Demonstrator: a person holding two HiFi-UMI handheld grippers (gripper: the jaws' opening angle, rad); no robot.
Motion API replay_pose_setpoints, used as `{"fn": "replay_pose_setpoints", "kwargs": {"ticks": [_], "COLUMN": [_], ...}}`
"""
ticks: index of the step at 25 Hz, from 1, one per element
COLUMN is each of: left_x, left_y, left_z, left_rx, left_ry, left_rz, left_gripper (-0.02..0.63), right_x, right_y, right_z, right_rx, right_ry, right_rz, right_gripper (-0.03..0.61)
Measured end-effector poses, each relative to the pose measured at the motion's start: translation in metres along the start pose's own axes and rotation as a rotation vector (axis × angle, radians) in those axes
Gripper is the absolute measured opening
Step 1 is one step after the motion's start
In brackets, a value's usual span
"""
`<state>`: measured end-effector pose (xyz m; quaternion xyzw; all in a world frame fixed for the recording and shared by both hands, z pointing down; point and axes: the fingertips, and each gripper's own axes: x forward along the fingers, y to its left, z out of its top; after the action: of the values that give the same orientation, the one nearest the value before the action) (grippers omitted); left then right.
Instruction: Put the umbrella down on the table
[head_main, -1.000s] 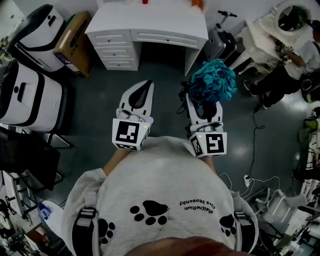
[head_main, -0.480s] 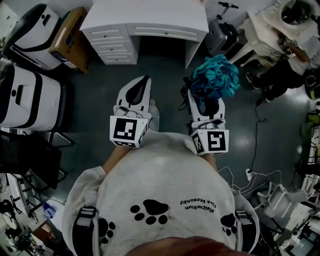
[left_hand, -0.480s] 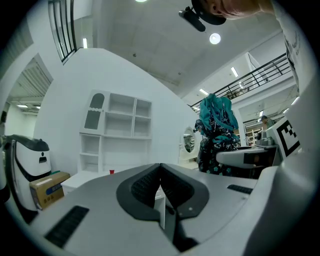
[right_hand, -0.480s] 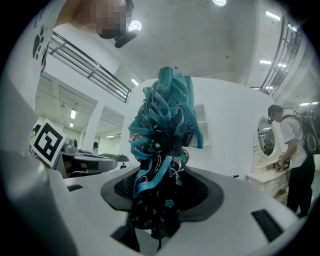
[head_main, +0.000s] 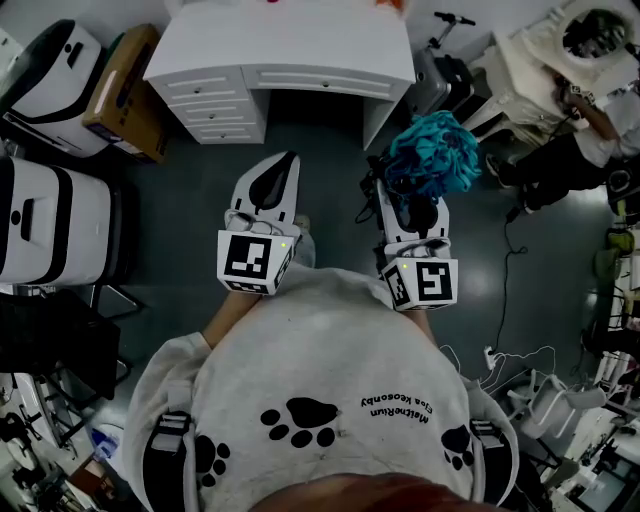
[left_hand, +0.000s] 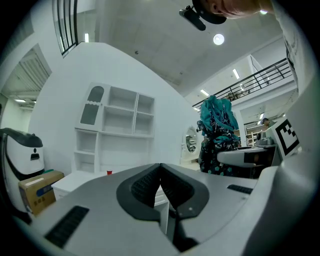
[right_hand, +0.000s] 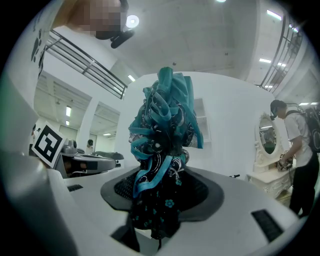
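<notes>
Head view: umbrella (head_main: 432, 160) tight in right gripper's (head_main: 403, 205) jaws, left gripper's (head_main: 290, 160) together; table (head_main: 290, 45) ahead.

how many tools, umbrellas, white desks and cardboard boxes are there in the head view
tools: 2 (left tool, right tool)
umbrella: 1
white desk: 1
cardboard box: 1
total: 5
</notes>
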<state>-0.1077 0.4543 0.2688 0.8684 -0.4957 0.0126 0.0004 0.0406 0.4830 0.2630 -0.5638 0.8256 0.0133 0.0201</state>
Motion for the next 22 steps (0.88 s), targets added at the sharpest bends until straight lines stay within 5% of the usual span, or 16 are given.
{"fn": "replay_pose_setpoints", "kwargs": {"ticks": [22], "left_x": [0.212], "left_y": [0.13], "left_z": [0.009], "left_rx": [-0.001], "left_ry": [0.006], "left_rz": [-0.135], "left_gripper": [0.018], "right_x": [0.223], "right_y": [-0.074], "right_z": [-0.011], "right_rx": [0.022], "right_ry": [0.032], "right_rz": [-0.118], "right_gripper": [0.236]}}
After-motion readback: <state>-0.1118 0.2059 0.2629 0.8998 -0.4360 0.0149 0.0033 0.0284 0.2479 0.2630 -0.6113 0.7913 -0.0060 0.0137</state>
